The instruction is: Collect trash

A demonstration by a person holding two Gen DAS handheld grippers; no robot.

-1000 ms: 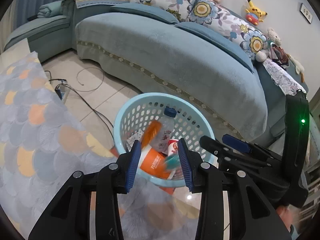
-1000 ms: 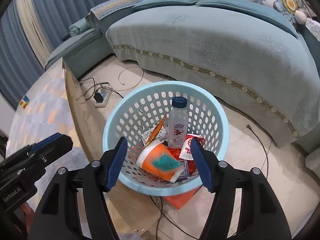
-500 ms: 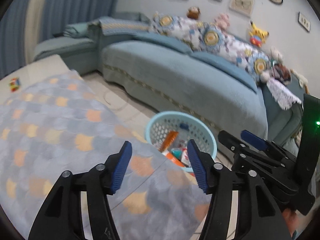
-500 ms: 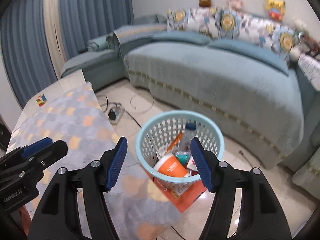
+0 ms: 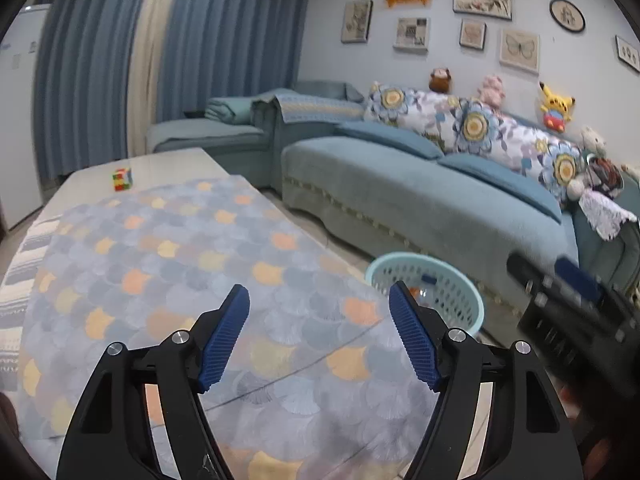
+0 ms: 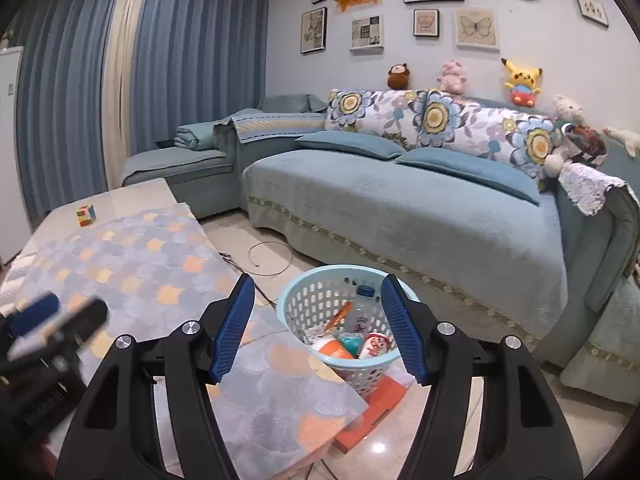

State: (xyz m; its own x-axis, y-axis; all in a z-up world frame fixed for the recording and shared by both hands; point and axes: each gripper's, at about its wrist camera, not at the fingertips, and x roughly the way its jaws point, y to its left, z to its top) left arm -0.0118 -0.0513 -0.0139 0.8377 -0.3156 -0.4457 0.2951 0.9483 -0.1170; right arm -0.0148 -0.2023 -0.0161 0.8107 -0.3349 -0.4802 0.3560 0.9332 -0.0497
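A light blue plastic basket (image 6: 296,300) stands on the floor beside the table, also in the left wrist view (image 5: 460,292). It holds an orange cup (image 6: 330,348), a clear bottle with a blue cap (image 6: 362,308), a red and white cup (image 6: 374,346) and other wrappers. My left gripper (image 5: 320,340) is open and empty above the table cloth. My right gripper (image 6: 318,328) is open and empty, above and short of the basket. Each gripper shows blurred at the edge of the other's view.
A low table with a blue and orange scale-patterned cloth (image 5: 180,264) fills the left. A Rubik's cube (image 5: 122,179) sits at its far end. A blue sofa (image 6: 400,208) runs behind the basket. Cables (image 6: 268,258) lie on the tiled floor.
Both grippers have drawn back and up from the basket, which now looks small and far. The left gripper's jaws have opened wider. The table top has come into view.
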